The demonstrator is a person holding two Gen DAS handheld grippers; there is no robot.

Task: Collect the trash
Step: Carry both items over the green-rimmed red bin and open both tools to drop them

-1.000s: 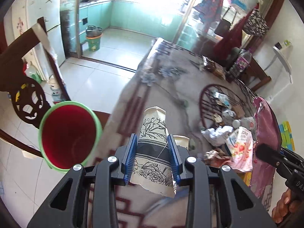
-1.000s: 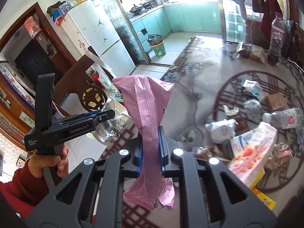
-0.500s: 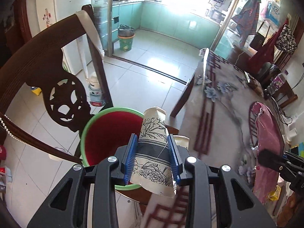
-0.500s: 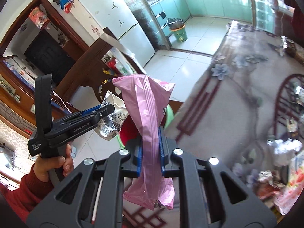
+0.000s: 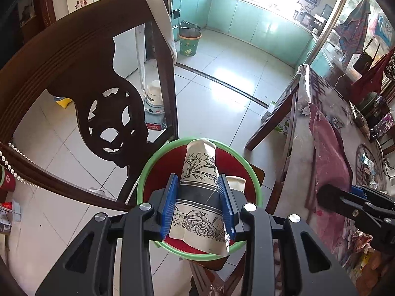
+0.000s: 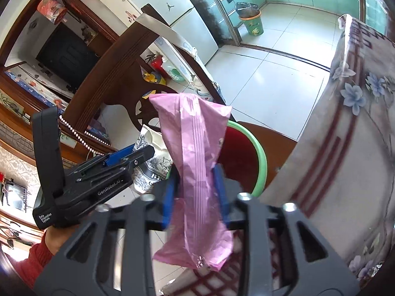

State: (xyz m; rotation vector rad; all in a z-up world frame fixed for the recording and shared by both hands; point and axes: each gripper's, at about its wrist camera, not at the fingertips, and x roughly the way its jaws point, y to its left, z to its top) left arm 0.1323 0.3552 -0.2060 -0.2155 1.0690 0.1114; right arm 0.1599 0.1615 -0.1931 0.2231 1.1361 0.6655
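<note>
My left gripper (image 5: 198, 207) is shut on a crushed paper cup (image 5: 200, 192) with a black flower print, held right over the red trash bin (image 5: 232, 162) with a green rim that stands on a chair seat. My right gripper (image 6: 195, 192) is shut on a pink plastic bag (image 6: 195, 148) and holds it beside the bin (image 6: 237, 155), near the table edge. The left gripper (image 6: 128, 157) with the cup (image 6: 153, 148) shows in the right wrist view, and the pink bag (image 5: 328, 162) in the left wrist view.
A dark carved wooden chair back (image 5: 86, 79) rises left of the bin. The table with a floral cloth (image 6: 350, 133) is at the right. A second small bin (image 5: 188, 40) stands on the tiled floor by the kitchen doorway.
Both grippers have swung left from the table toward the chair. The cup has moved from beside the red bin to right above its opening, and the pink bag has come close to the bin's rim.
</note>
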